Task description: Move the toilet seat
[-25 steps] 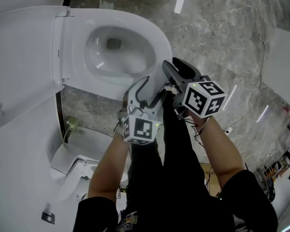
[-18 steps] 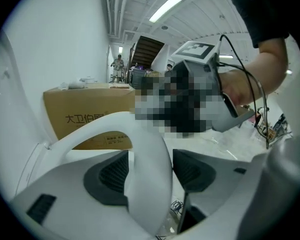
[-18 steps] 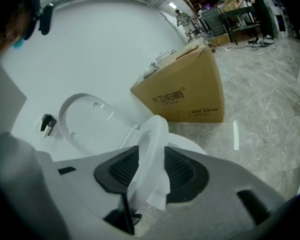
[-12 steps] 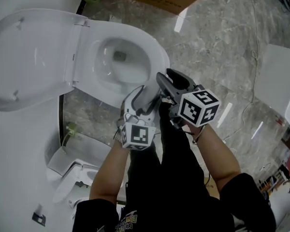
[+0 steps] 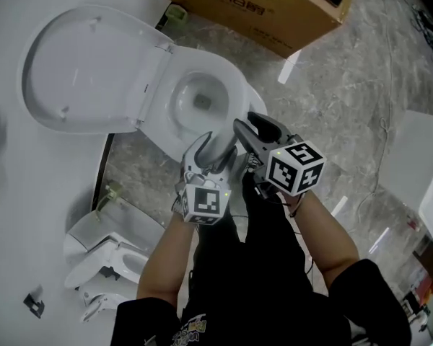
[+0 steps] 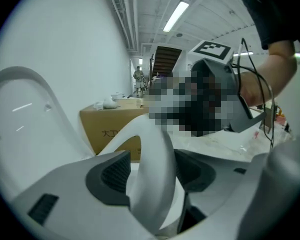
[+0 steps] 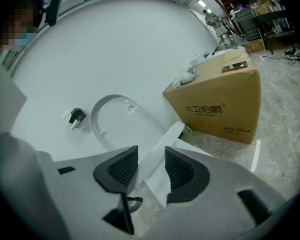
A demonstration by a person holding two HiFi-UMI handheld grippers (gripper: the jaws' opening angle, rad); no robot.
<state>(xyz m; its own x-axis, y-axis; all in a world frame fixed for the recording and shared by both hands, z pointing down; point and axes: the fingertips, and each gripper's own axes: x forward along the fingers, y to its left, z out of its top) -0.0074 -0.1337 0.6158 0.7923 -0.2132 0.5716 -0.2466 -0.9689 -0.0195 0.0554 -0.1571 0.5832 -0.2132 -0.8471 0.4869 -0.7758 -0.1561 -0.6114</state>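
Note:
The white toilet (image 5: 175, 125) has its lid (image 5: 86, 67) standing open toward the wall. The toilet seat (image 5: 236, 96) is a white ring with its front edge raised off the bowl. My left gripper (image 5: 215, 144) is shut on that front edge. In the left gripper view the ring (image 6: 152, 154) runs as a curved band between the gripper's (image 6: 150, 171) dark pads. My right gripper (image 5: 251, 127) holds the rim just to the right. In the right gripper view the seat (image 7: 160, 156) shows edge-on, pressed between the pads of the gripper (image 7: 151, 166).
A large cardboard box (image 5: 260, 6) stands on the marble floor behind the toilet, also seen as the box (image 7: 220, 109). A second white toilet (image 5: 105, 254) sits at lower left. A white panel (image 5: 422, 157) lies at the right. The wall carries a small fitting (image 7: 76, 118).
The head view has swung, bringing the whole lid and the cardboard box into sight. Both grippers stay on the seat's front rim, and the ring now looks more foreshortened.

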